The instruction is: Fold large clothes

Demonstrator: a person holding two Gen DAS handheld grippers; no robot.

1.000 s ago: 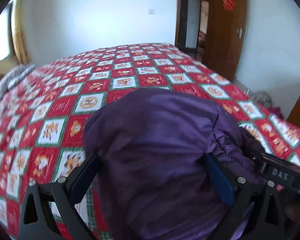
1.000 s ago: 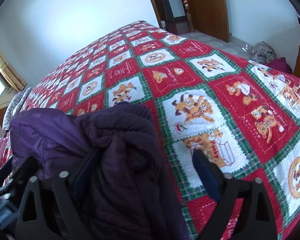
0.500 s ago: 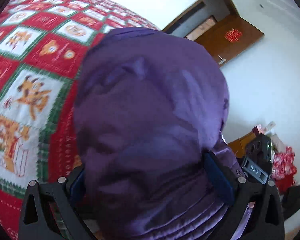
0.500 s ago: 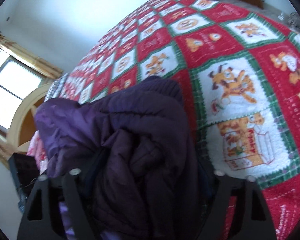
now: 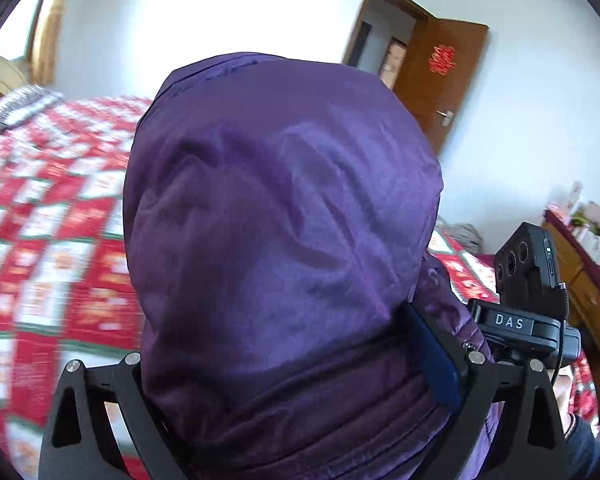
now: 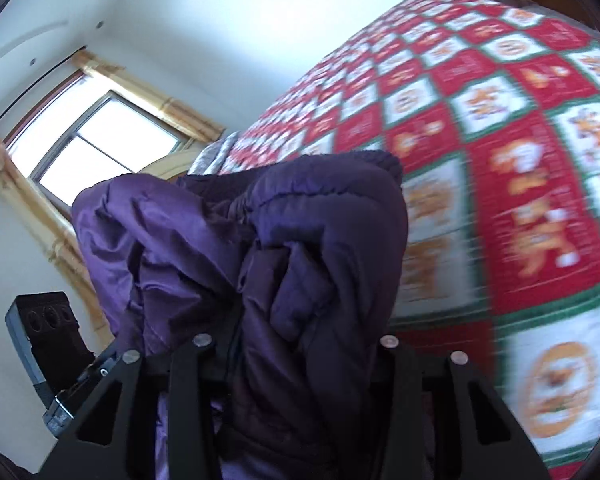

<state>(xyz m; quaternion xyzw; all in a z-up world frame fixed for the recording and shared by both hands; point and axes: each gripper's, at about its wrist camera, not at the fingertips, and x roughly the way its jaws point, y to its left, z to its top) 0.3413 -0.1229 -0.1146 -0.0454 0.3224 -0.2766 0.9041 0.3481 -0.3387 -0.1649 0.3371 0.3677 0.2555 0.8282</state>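
Padded purple jacket carried as one bundle between two grippers, above the bed.

The shiny, quilted purple jacket (image 5: pixel 284 240) bulges forward past both sets of fingers, clear of the red-and-green patchwork bedspread (image 6: pixel 520 184) ahead and below. The left gripper (image 5: pixel 284 376) pinches its thick roll; the right gripper (image 6: pixel 300 344), just beside, is closing its jaws on a gathered fold.

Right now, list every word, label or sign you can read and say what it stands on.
"DAS": white letters on the black device beside the purple jacket.
Red paper sign on the brown door: a decorative character, too small to read.
Bedspread squares: any lettering is blurred and unreadable.
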